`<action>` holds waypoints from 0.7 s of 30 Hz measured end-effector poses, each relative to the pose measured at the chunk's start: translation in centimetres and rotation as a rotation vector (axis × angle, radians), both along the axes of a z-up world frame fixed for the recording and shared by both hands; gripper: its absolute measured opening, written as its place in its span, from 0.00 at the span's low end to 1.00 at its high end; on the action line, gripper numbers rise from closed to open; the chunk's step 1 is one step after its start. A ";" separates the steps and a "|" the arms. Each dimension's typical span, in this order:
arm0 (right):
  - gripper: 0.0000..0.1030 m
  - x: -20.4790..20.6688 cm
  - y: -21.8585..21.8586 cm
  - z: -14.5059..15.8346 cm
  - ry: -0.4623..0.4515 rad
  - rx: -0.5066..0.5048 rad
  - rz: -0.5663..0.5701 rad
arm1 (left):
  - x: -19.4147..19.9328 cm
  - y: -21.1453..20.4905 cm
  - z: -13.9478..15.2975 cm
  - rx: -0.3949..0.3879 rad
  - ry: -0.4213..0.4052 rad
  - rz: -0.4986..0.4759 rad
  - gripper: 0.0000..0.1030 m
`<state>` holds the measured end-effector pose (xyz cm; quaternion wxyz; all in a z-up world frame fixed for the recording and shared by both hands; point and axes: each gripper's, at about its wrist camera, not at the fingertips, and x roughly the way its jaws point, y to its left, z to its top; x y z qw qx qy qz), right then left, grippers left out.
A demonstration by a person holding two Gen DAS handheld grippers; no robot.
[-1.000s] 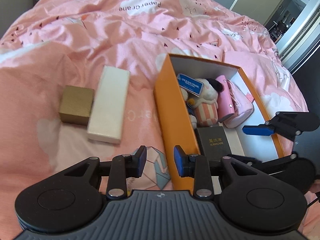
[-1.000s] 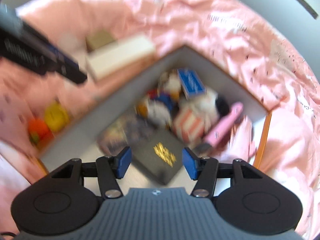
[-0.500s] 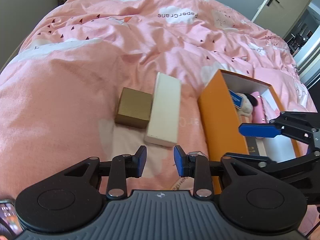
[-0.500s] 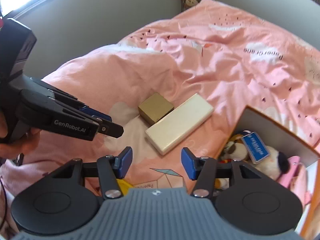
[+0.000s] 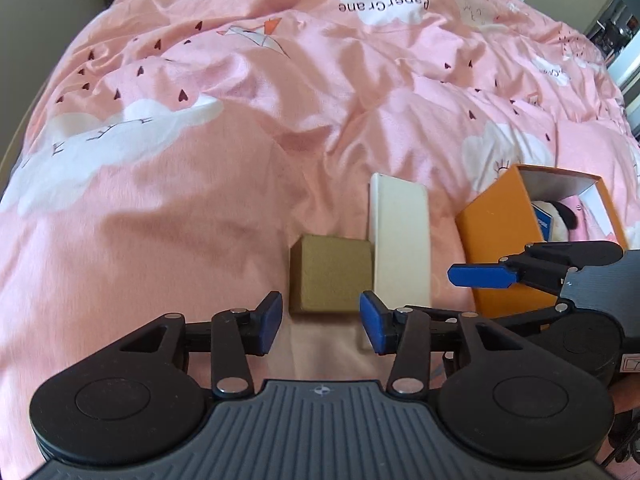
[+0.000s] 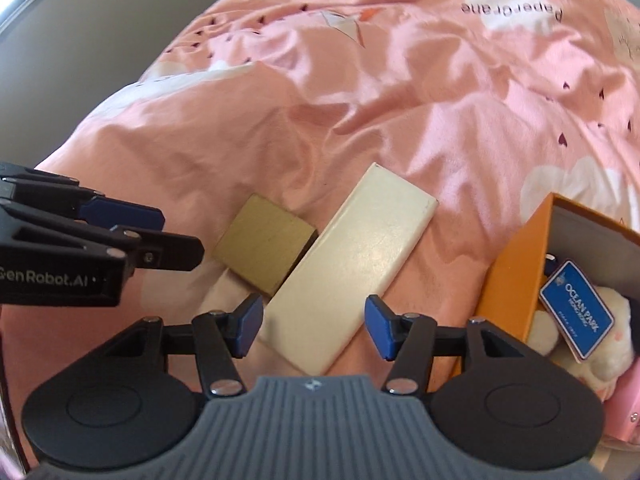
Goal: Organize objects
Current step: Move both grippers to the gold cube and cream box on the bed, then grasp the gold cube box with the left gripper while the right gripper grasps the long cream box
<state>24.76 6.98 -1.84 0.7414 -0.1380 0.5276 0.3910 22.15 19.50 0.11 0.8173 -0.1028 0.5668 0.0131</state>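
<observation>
A small gold box [image 5: 330, 276] lies on the pink duvet, touching the long cream box [image 5: 400, 240] to its right. My left gripper [image 5: 320, 320] hovers just short of the gold box; its jaws are opening and nothing is pressed between the pads. My right gripper [image 6: 314, 324] is open above the near end of the cream box [image 6: 352, 272], widening slightly, pads clear of it. Left of that lies the gold box [image 6: 264, 248]. Each gripper shows in the other's view: the right gripper [image 5: 480, 276] and the left gripper [image 6: 120, 220].
An orange box [image 5: 496, 240] stands open at the right, also the orange box [image 6: 516, 272] in the right wrist view. It holds a plush toy [image 6: 592, 340] with a blue tag [image 6: 576, 316] and something pink. The rumpled duvet [image 5: 200, 200] stretches left and beyond.
Both grippers have swung left, away from the orange box, and now hang over the gold and cream boxes. The left jaws stand wider than before.
</observation>
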 end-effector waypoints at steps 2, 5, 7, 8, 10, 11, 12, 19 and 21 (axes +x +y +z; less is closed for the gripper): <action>0.57 0.7 0.6 -0.8 0.012 -0.021 -0.020 | 1.2 0.5 -0.9 -0.022 0.039 -0.044 0.53; 0.58 1.6 1.2 -1.9 0.032 -0.050 -0.043 | 2.4 1.3 -2.1 -0.040 0.086 -0.075 0.53; 0.62 2.0 1.4 -2.5 0.040 -0.062 -0.058 | 3.0 1.8 -2.8 -0.053 0.105 -0.086 0.53; 0.64 2.3 1.5 -2.9 0.056 -0.062 -0.065 | 3.2 2.0 -3.1 -0.059 0.110 -0.080 0.53; 0.65 2.9 1.3 -3.8 0.110 -0.054 -0.094 | 3.6 2.2 -3.6 -0.070 0.118 -0.072 0.53; 0.65 3.2 1.2 -4.2 0.138 -0.051 -0.112 | 3.7 2.3 -3.9 -0.076 0.118 -0.068 0.53; 0.65 3.5 1.2 -4.6 0.164 -0.044 -0.128 | 3.8 2.3 -4.1 -0.080 0.120 -0.065 0.53; 0.62 4.5 1.1 -5.9 0.220 -0.024 -0.171 | 4.7 1.8 -5.2 -0.099 0.138 -0.075 0.53; 0.54 4.4 0.9 -5.3 0.202 -0.022 -0.170 | 4.8 2.0 -5.3 -0.107 0.144 -0.066 0.53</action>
